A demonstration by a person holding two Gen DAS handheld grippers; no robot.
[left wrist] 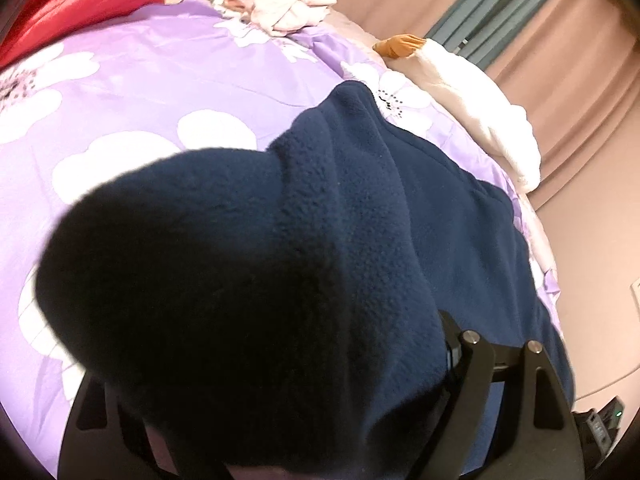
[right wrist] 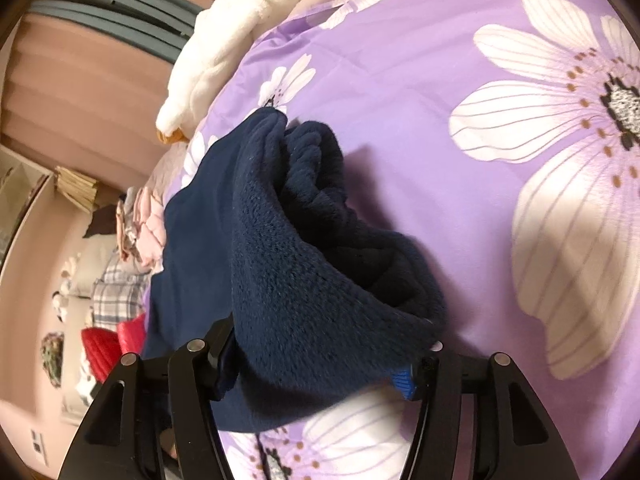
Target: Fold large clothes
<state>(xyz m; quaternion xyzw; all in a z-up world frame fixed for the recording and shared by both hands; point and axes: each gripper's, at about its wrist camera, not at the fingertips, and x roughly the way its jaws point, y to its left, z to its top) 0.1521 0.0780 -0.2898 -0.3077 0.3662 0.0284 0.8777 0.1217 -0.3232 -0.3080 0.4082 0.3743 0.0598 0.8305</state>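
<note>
A navy fleece garment (right wrist: 304, 264) is seen bunched on the purple floral bedspread (right wrist: 440, 80), w/ a white blanket (right wrist: 208, 60) at 11 o'clock. The right tool (right wrist: 320, 360) is spread w/ fleece draped between its fingers, pads not pressing. The left tool (left wrist: 280, 420) is mostly buried under fleece; grip can't be told.

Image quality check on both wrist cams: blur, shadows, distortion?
Left wrist: the navy fleece garment sits so close to the lens that its near fold is a dark, out-of-focus blob; the purple floral bedspread is evenly lit. Right wrist: fleece texture sharp, casting a soft shadow on the bedspread; strong fisheye curvature and dark corner vignetting in both.
</note>
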